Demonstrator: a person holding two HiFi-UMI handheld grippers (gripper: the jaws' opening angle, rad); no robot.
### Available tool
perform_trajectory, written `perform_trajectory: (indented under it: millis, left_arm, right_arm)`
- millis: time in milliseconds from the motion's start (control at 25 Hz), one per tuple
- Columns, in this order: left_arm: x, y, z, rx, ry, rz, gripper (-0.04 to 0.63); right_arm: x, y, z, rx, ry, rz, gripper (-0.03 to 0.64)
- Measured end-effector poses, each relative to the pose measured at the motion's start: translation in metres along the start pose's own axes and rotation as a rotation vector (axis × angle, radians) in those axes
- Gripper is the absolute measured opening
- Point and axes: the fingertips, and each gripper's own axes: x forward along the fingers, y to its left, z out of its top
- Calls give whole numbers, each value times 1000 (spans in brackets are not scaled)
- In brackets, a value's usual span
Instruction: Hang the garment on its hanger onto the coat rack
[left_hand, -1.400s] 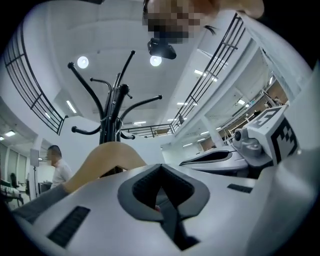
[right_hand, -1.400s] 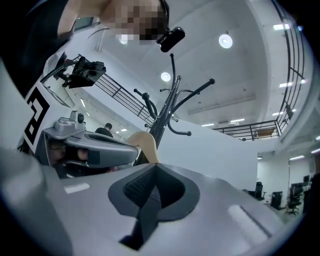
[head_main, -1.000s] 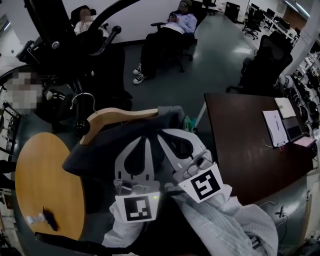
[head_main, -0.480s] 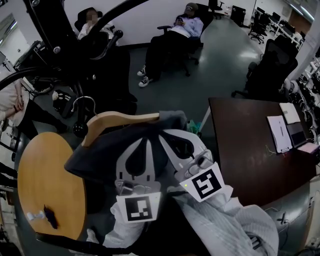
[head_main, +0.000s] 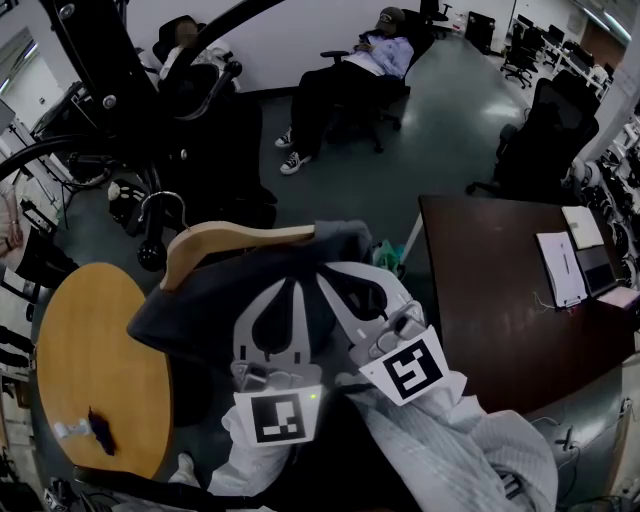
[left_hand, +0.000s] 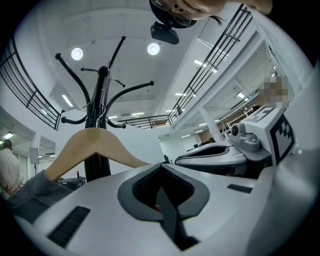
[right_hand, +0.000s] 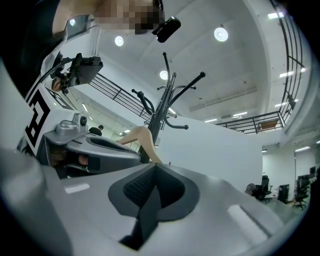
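A wooden hanger (head_main: 240, 238) with a metal hook (head_main: 160, 205) hangs tilted in the air, its left end lower. A dark grey garment (head_main: 200, 300) drapes over its right half. My left gripper (head_main: 291, 285) and right gripper (head_main: 323, 268) point upward side by side, tips under the garment-covered arm of the hanger. Both are shut, and nothing shows between the jaws. In the left gripper view the left gripper (left_hand: 159, 167) meets the hanger (left_hand: 95, 142) in front of the black coat rack (left_hand: 101, 100). In the right gripper view the right gripper (right_hand: 155, 167) touches the hanger (right_hand: 142, 137) below the coat rack (right_hand: 162, 105).
The coat rack's pole and curved arms (head_main: 110, 60) rise at the upper left, just beyond the hook. A round wooden table (head_main: 90, 370) lies at the lower left, and a dark desk (head_main: 500, 290) with papers at the right. People sit in chairs at the back.
The hanger, the garment and both grippers keep nearly the same place. The view has shifted slightly, and the person at the far left edge has slid almost out of sight.
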Motion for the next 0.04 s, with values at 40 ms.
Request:
perform_trajectory:
  millis: [40]
  left_arm:
    - [-1, -1, 0, 2, 1, -1, 5]
  right_arm:
    - [-1, 0, 0, 3, -1, -1, 2]
